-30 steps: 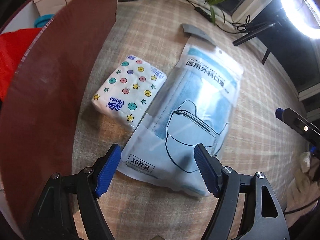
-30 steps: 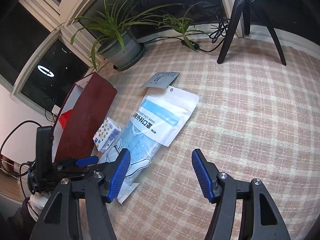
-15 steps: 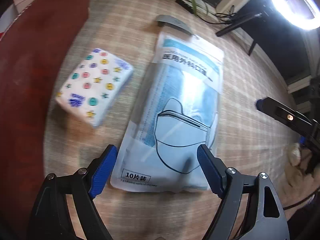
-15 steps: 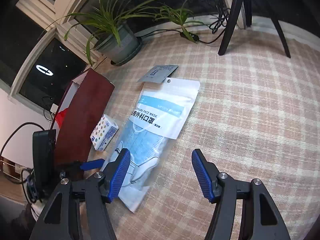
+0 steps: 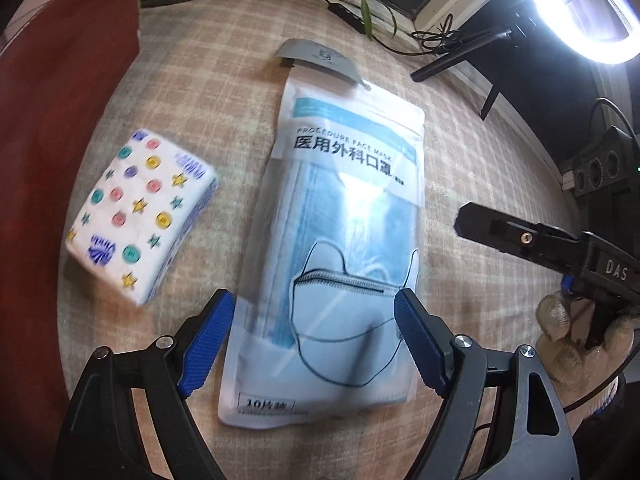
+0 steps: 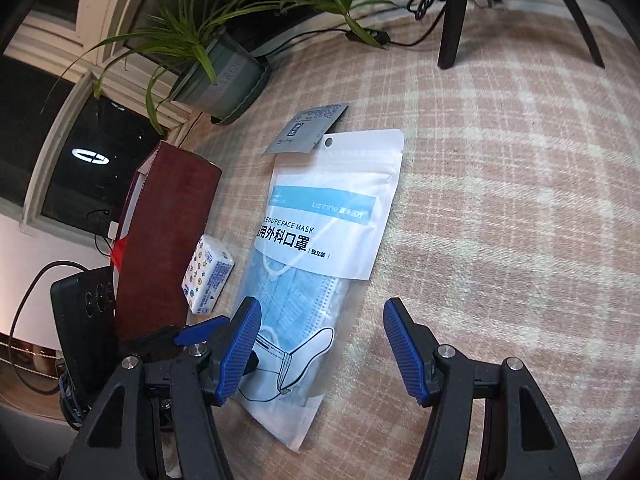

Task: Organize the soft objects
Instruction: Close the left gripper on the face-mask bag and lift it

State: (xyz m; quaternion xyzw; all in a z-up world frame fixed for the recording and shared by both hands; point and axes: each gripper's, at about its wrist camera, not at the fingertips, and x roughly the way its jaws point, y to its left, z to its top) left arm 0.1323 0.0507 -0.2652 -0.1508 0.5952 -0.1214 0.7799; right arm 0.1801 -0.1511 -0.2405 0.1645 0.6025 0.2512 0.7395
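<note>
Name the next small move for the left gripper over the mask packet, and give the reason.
Probably lower the left gripper straight down and close on the clear plastic packet of blue face masks. Its blue fingers stand open, straddling the packet's lower end without touching it, the packet lies flat on the checked cloth, and the right gripper is open beside it.

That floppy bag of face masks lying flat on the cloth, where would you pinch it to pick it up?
Probably at its near bottom edge, coming down from above and pinching across the thickness. The mask pack lies flat, thin and limp, too wide for the open left gripper to span comfortably. That edge is free, away from the tissue packet and the grey sachet tucked under the top.
</note>
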